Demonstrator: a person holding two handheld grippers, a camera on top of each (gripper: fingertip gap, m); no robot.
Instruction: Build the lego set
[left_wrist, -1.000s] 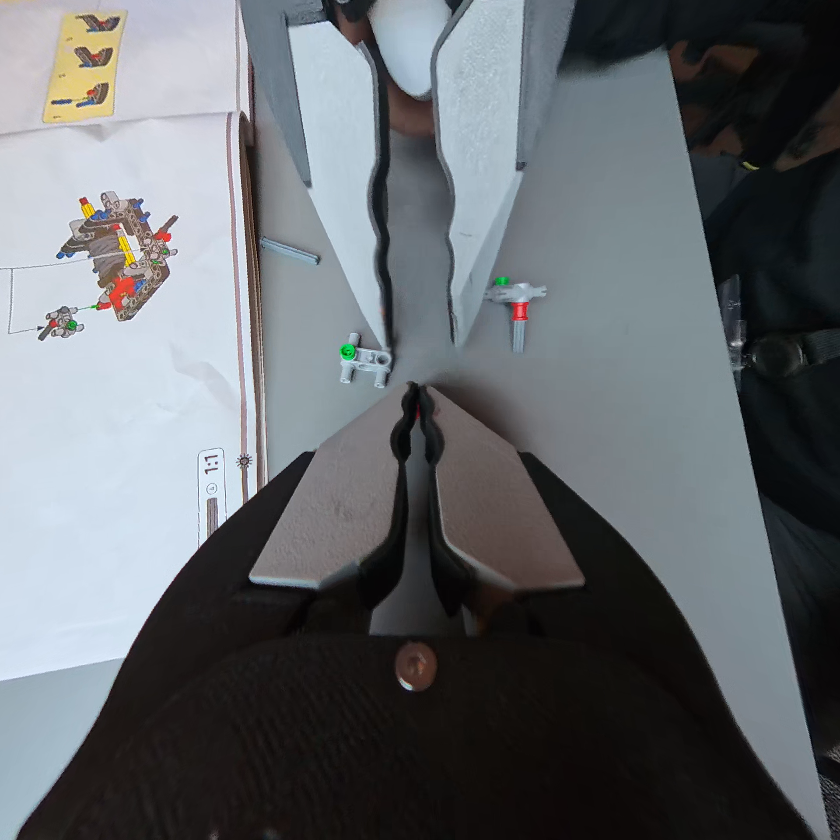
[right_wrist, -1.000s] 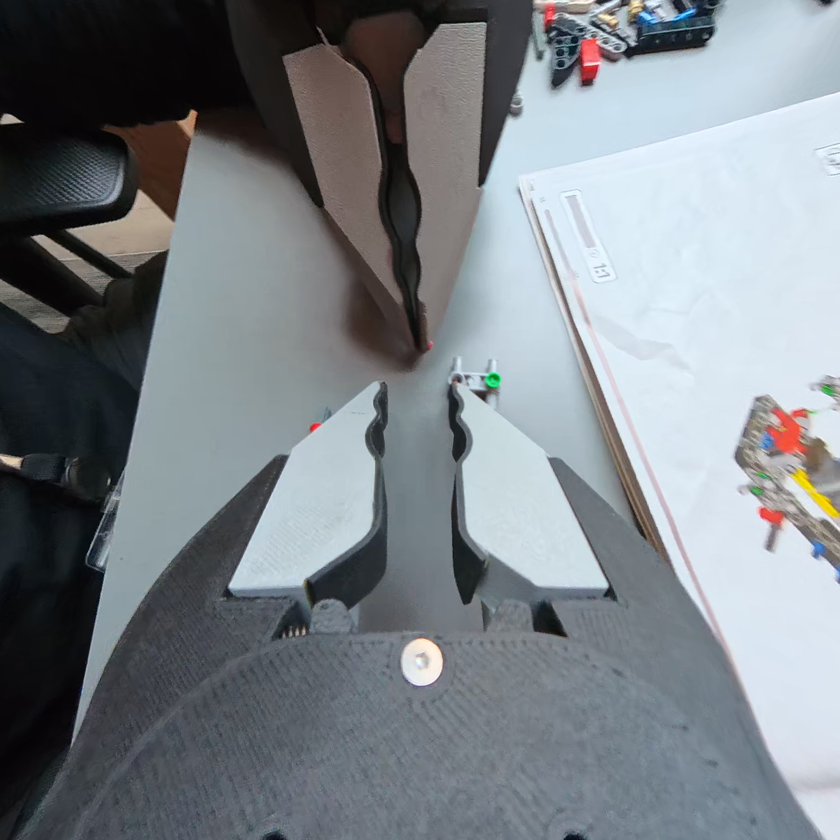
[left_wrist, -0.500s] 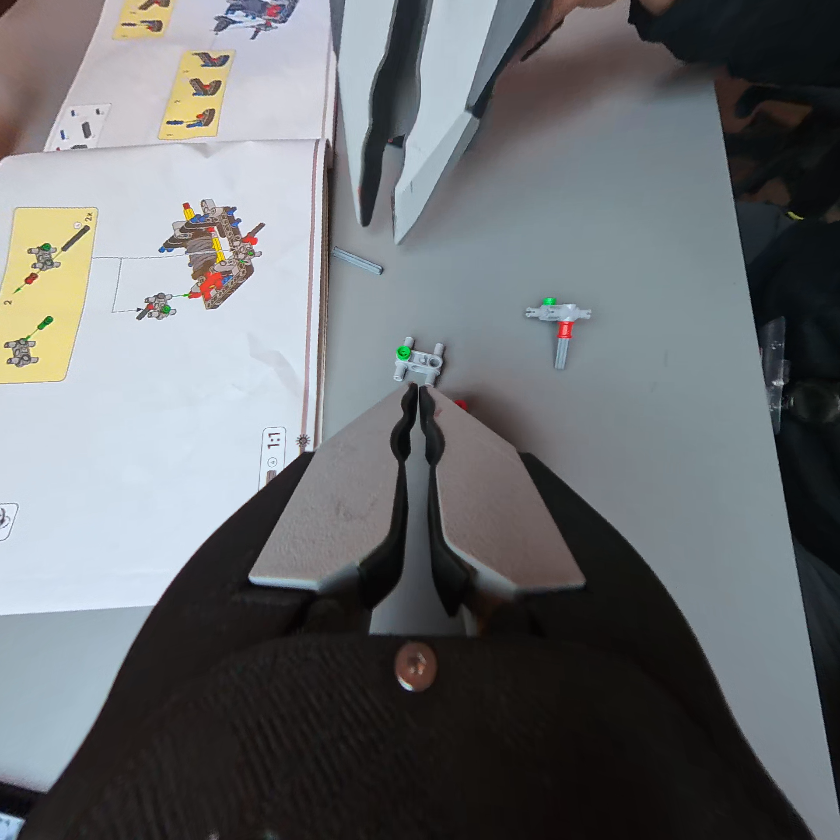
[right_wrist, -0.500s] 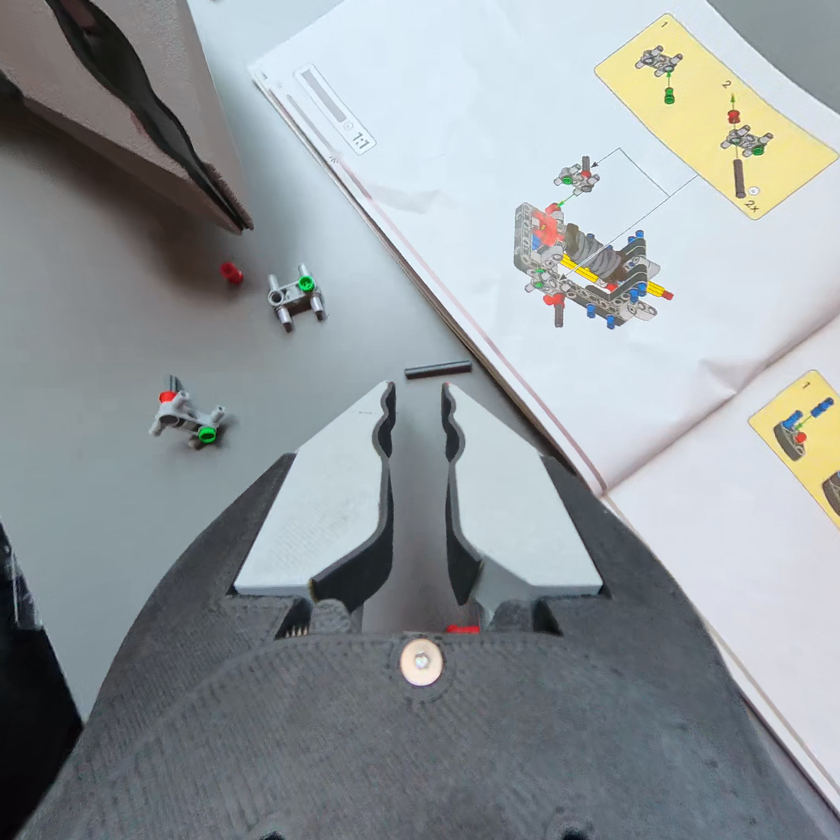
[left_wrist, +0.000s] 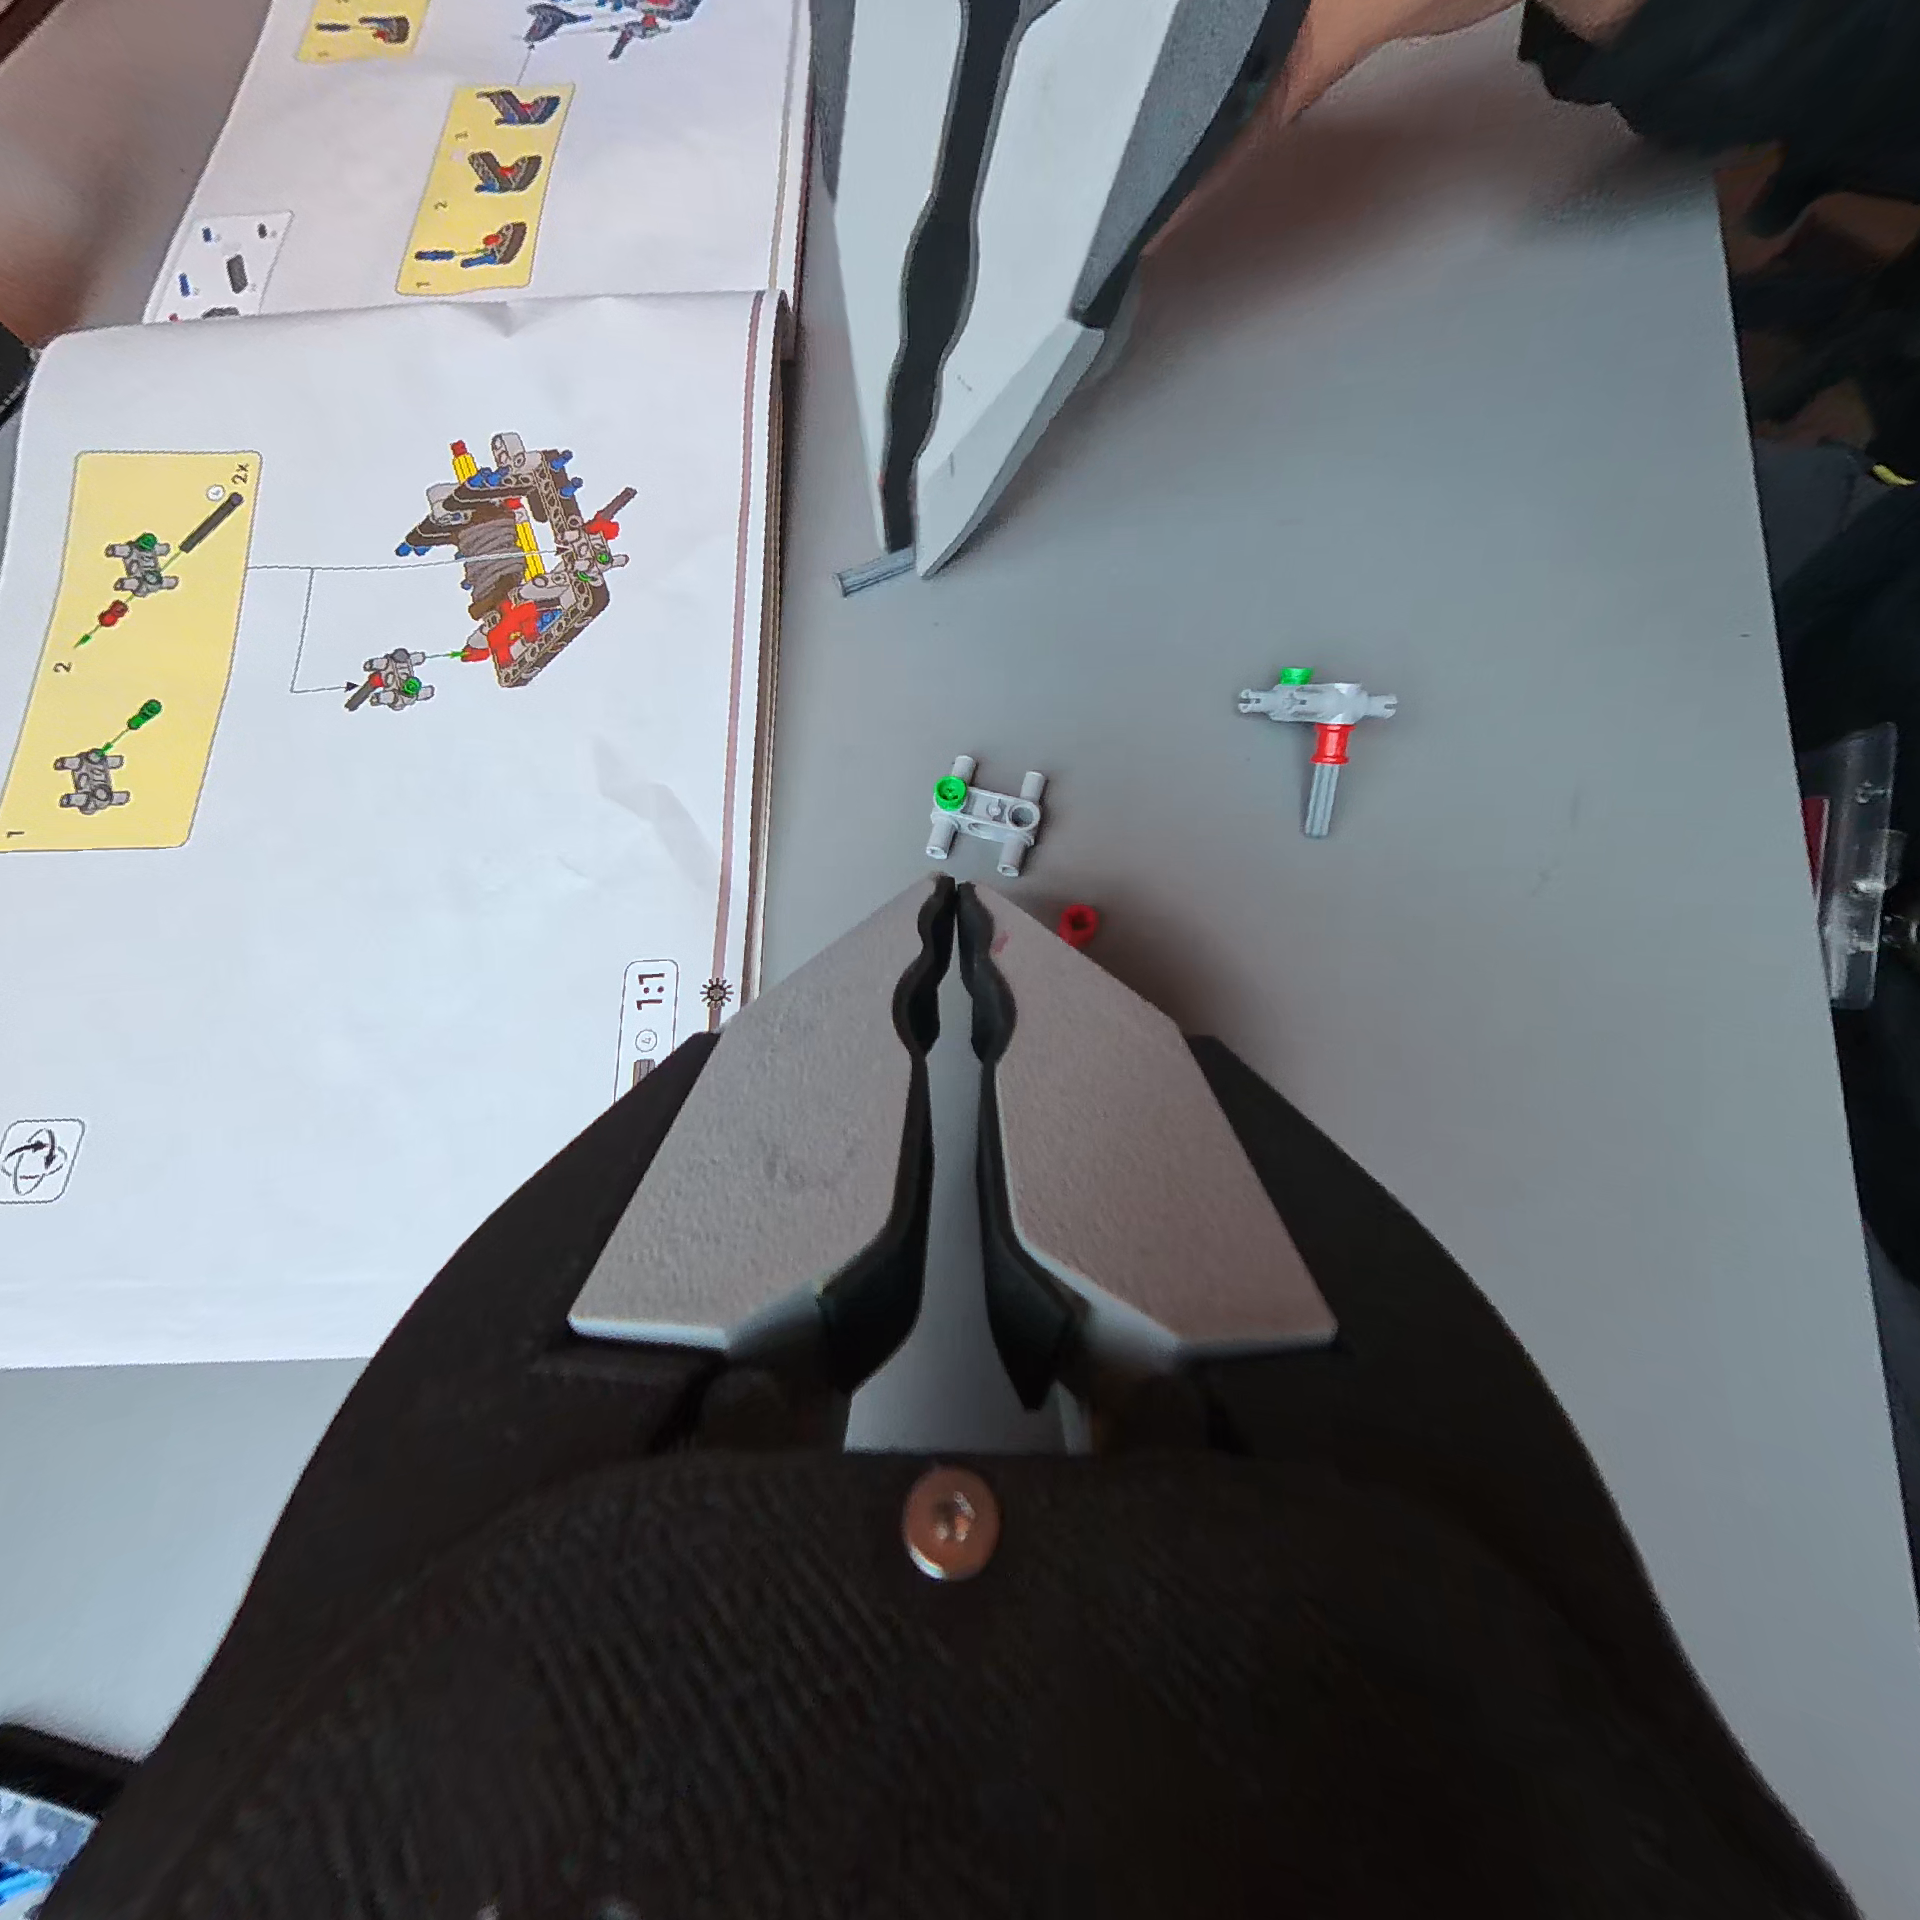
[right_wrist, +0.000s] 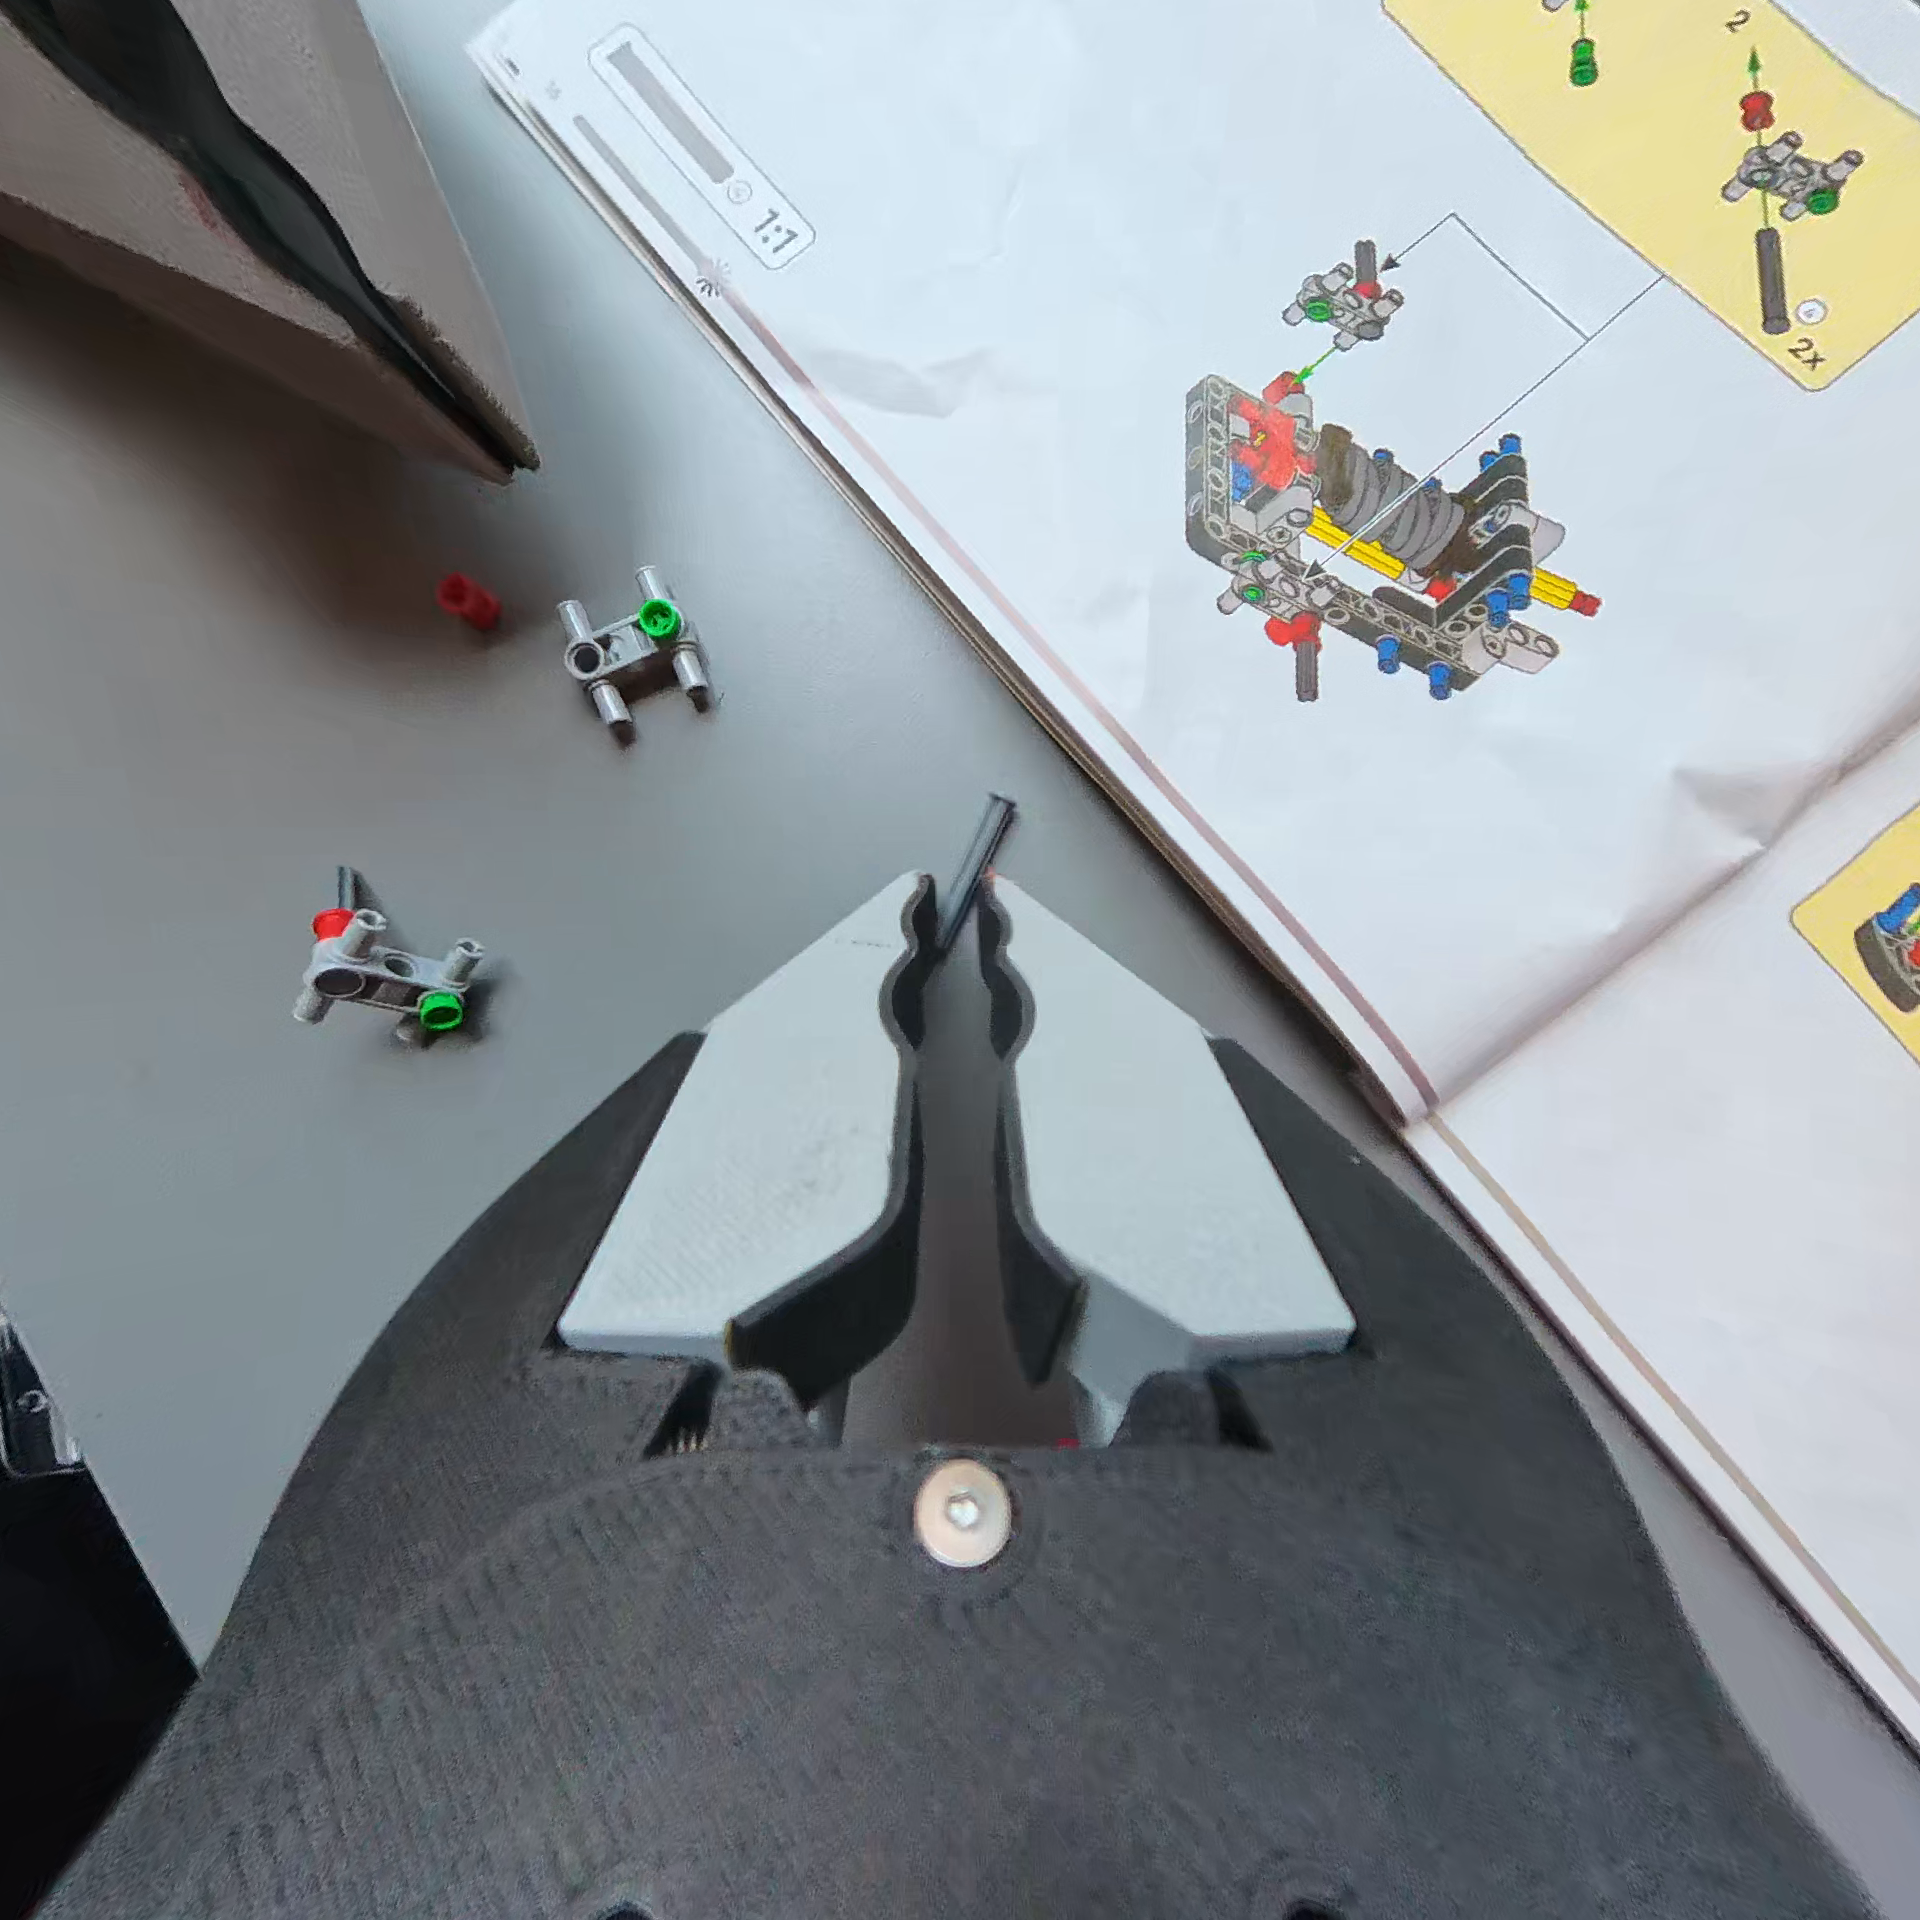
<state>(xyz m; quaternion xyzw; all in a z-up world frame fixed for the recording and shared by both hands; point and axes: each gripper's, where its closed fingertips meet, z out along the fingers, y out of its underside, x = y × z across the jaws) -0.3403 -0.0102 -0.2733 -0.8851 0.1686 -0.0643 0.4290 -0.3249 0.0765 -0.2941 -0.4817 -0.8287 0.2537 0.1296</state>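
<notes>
Right now the right gripper (right_wrist: 954, 883) pinches a thin dark axle (right_wrist: 971, 873) at the very tips of its fingers (right_wrist: 790, 1122), and the axle sticks out forward at a slant, its far end near the edge of the open instruction booklet (right_wrist: 1195, 312). That grip looks shallow: only the last bit of the pads seems to touch the rod, so it could swivel or slip out as it is carried, and a skewed axle will not line up with a hole.

Beside the booklet, on the grey table (left_wrist: 1455, 468), lies the grey connector with a green pin (left_wrist: 985, 816), still without axle or bush; the loose red bush (left_wrist: 1076, 921) sits just beyond it, away from the booklet. Farther from the booklet lies a finished twin with red bush and axle (left_wrist: 1317, 727). The left gripper (left_wrist: 948, 889) has its fingers (left_wrist: 821, 1122) pressed together on nothing, tips right beside the connector.

So nothing steadies the connector yet; pushing the axle in could slide it across the table or knock the red bush away. The bush is small and round, so I judge it apt to roll
</notes>
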